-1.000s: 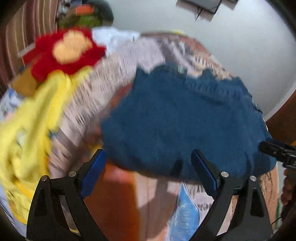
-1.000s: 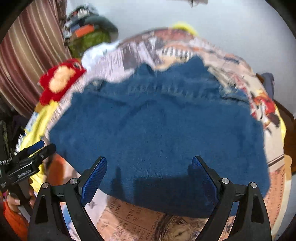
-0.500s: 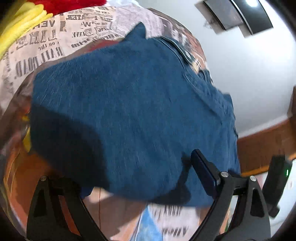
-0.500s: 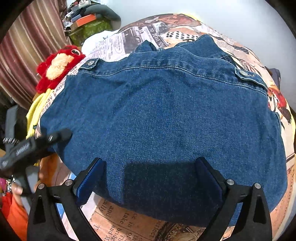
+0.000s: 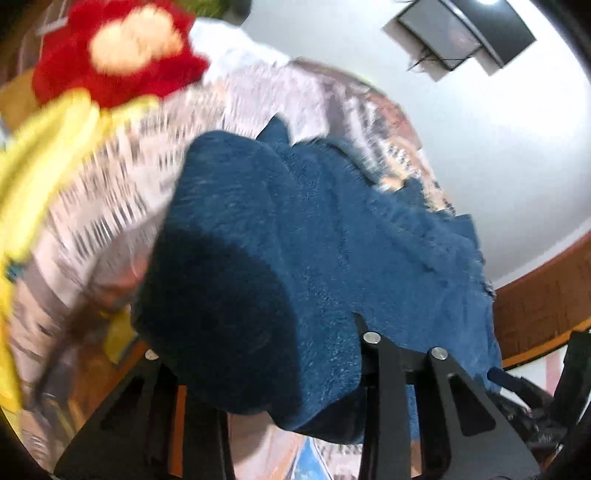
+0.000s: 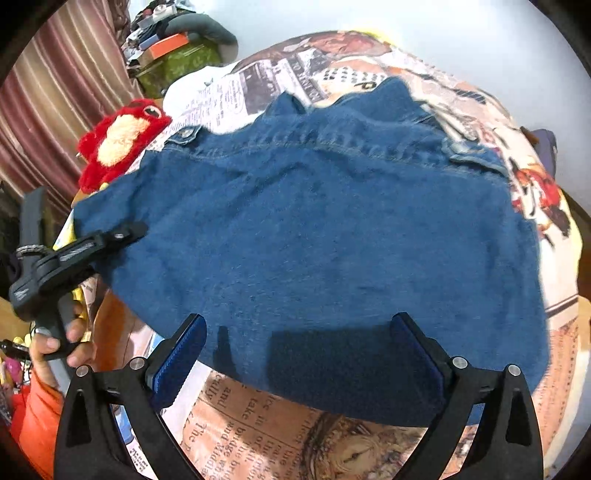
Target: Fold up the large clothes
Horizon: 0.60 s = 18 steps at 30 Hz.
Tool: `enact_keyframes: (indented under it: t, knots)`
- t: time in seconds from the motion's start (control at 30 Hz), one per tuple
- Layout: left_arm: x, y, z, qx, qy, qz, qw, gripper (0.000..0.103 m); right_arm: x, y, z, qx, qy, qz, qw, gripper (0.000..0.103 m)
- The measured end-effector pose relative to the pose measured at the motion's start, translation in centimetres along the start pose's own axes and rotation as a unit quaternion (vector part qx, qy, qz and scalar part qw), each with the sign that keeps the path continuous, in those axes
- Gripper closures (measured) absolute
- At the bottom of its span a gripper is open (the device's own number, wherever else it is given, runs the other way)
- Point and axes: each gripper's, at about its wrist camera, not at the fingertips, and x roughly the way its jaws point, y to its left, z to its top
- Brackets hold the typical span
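Note:
A blue denim jacket (image 6: 314, 221) lies spread back-up on a bed with a newspaper-print sheet (image 6: 258, 424), collar at the far side. My left gripper (image 5: 258, 343) is closing on the jacket's left edge, and bunched denim (image 5: 332, 240) drapes over its fingers and hides the pads. The right wrist view shows that left gripper (image 6: 125, 234) pinched at the edge, held by a person's hand (image 6: 48, 347). My right gripper (image 6: 299, 354) stands open over the near hem, pads wide apart and gripping nothing.
A red plush toy (image 6: 118, 144) and yellow cloth (image 5: 44, 155) lie left of the jacket. A striped curtain (image 6: 55, 92) and a pile of clutter (image 6: 177, 48) stand at the far left. A dark screen (image 5: 461, 33) hangs on the white wall.
The left gripper's jaws have come together on the jacket's left edge, and the denim now bunches up over its fingers. The right gripper stays open at the near hem.

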Motion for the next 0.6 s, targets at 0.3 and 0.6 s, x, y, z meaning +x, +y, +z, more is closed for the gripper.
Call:
enact_keyframes:
  t: [0.3, 0.6]
  knots:
    - [-10.6, -5.8, 0.7, 0.114, -0.148, 0.031, 0.9820, 0.073, -2.2, 0.7, 1.8, 0.012, -0.030, 0.001, 0.999, 0.004]
    - [-12.9, -9.9, -0.5, 0.190, -0.195, 0.050, 0.9608, 0.073, 3.7, 6.2, 0.9, -0.050, 0.028, 0.021, 0.998, 0.004]
